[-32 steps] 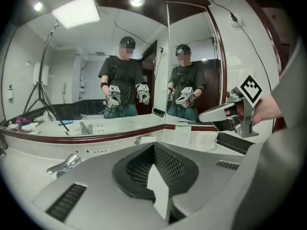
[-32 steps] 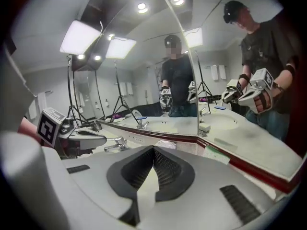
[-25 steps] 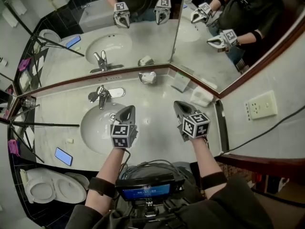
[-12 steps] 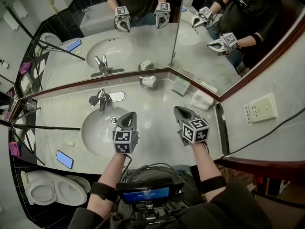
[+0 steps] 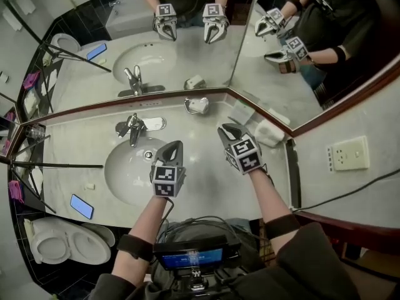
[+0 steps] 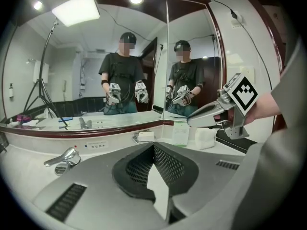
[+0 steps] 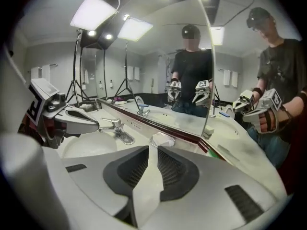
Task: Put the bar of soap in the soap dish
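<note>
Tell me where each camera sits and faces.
Head view: on the head, steeply down at the sink; forearms, left gripper, right gripper show.
Left gripper view: on the left gripper, facing the mirror; its shut jaws, right gripper show.
Right gripper view: on the right gripper, facing the soap dish; empty jaws just opened; left gripper shows.
Gripper views share soap dish, faucet.

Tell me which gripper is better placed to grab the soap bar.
Right. The right gripper, whose jaws have just been opening with nothing between them, points near the white soap bar by the mirror corner. The left gripper is shut, over the sink, farther away.
</note>
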Available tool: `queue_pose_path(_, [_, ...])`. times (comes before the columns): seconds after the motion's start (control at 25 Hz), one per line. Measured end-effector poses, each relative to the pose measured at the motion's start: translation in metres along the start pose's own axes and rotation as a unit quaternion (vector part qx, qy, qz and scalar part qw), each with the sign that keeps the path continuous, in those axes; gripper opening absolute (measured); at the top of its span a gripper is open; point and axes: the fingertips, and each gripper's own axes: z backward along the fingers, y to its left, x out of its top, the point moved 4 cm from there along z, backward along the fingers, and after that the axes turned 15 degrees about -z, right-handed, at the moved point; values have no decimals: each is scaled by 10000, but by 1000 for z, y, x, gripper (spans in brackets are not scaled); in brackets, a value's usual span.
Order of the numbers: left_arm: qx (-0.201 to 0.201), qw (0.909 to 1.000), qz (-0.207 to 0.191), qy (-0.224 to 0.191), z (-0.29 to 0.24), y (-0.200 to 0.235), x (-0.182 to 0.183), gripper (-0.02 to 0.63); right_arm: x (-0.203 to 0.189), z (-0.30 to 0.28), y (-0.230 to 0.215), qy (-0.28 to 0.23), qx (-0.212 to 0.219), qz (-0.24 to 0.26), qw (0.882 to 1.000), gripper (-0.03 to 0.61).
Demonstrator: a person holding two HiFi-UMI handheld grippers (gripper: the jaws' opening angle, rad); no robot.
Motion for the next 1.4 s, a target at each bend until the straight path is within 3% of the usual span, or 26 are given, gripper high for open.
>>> queue_pose_path(0.2, [-19,10000,-11,27,-20,12,1,3,30,-51,6,676,69,1058,9921,205])
queue_pose_path(0.36, [-26,10000,28,47,-35,19,0,3,30,-97,2,1263,90,1916,9733,287])
queue_pose_path(0.48, [-35,9999,97,51,-45,25,0,3,29,-127,-2,1691,155,2228,9600,308])
queue_pose_path(0.64, [-54,9998,192,85,-55,28,-4,3,17,-159,-10,2156,237,2327,9481,307])
queue_pose_path(0.88, [-47,9993,325,168,-59,35,-20,3,9,-186,-12,2450,291,2298,9415,304])
queue_pose_path(1.0, [-35,9990,396,210,-59,36,-24,3,5,-192,-15,2644,316,2287,9364,242])
queue_pose_path(1.04, [-30,9989,408,221,-59,37,-26,3,6,-193,-15,2640,306,2294,9363,201])
queue_pose_path(1.24, [-14,9988,415,246,-59,38,-30,3,1,-196,-16,2648,391,2073,9409,198])
queue_pose_path(1.4, [0,9990,377,239,-57,39,-28,3,12,-188,-15,2374,304,1863,9529,193])
